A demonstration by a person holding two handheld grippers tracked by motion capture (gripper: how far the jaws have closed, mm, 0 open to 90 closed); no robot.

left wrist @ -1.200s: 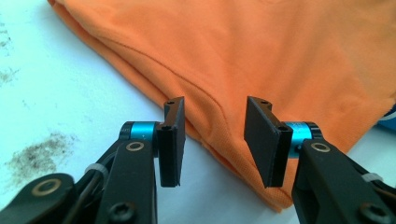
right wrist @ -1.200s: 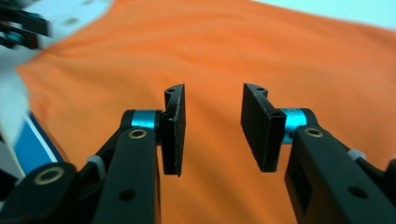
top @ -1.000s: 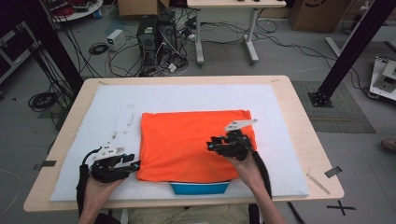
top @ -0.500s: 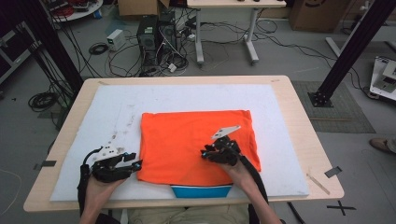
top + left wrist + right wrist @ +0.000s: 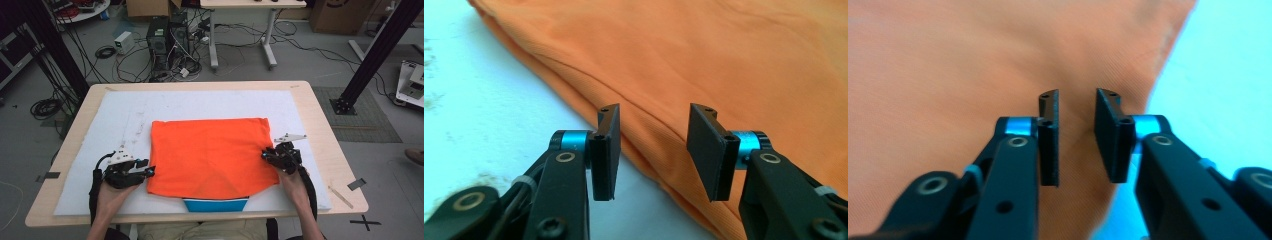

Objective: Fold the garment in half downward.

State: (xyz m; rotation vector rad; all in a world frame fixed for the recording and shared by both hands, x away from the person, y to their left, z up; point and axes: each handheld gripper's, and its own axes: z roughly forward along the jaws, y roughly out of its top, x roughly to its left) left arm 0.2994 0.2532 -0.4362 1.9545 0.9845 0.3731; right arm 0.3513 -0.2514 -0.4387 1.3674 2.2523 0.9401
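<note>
Orange knit cloth, folded into a flat rectangle (image 5: 210, 156), lies mid-counter on a white foam mat (image 5: 115, 115) covering the wooden counter (image 5: 325, 130); a blue piece (image 5: 215, 204) pokes out under its near edge. Vs 1 s ago: right hand-held gripper (image 5: 272, 156) has left the cloth's top for its right edge, jaws just closed a little, still apart, nothing pinched. Left hand-held gripper (image 5: 148, 171) hasn't shifted, at the left edge, jaws spread, cloth edge below the gap, not gripped. No containers in view.
</note>
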